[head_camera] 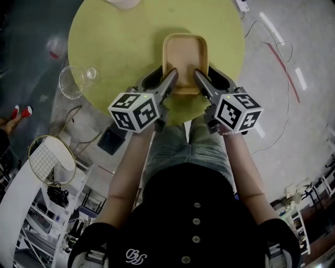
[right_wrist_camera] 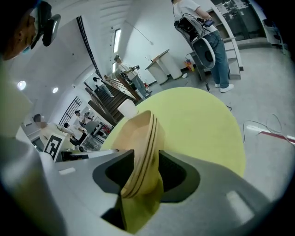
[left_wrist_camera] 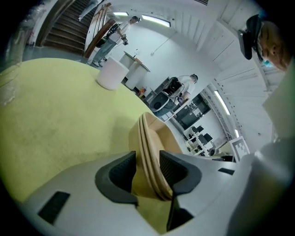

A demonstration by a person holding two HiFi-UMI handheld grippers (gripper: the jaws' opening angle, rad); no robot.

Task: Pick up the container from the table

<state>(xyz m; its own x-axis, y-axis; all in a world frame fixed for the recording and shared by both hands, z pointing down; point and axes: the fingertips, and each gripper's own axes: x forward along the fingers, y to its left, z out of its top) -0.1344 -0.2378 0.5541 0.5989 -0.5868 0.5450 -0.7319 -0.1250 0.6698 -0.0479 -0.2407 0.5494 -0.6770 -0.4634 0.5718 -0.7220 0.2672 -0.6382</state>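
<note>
- The container (head_camera: 185, 52) lay on the round yellow-green table (head_camera: 115, 47), in the part of the table nearest to you. It was a tan, shallow dish with rounded corners, and it stood flat with its opening upward.
- Your left gripper (head_camera: 162, 77) reached to the near left corner of the container, and your right gripper (head_camera: 207, 76) reached to the near right corner. Both pointed forward and down.
- In the left gripper view, the jaws of the left gripper (left_wrist_camera: 148, 166) stood wide apart. The rim of the container (left_wrist_camera: 152, 138) passed between them. The pad (left_wrist_camera: 171, 166) on the right of the picture was just beside the rim; I could not tell if it touched. The other pad (left_wrist_camera: 123, 170) was apart from the rim, with a dark gap.
- In the right gripper view, the jaws of the right gripper (right_wrist_camera: 146, 170) were also wide apart, and the rim of the container (right_wrist_camera: 140, 133) ran between them. A gap showed on the left side of the rim, so the pads did not press it.
- Neither gripper had hold of the container; its base rested on the table.
- A white cup (head_camera: 123, 2) stood at the far edge of the table, well apart from the container.
- A clear glass bowl (head_camera: 73, 81) showed to the left of the table's edge in the head view.
- The marker cubes (head_camera: 134, 111) (head_camera: 238, 111) sat at the back of the grippers, above your knees.
</note>
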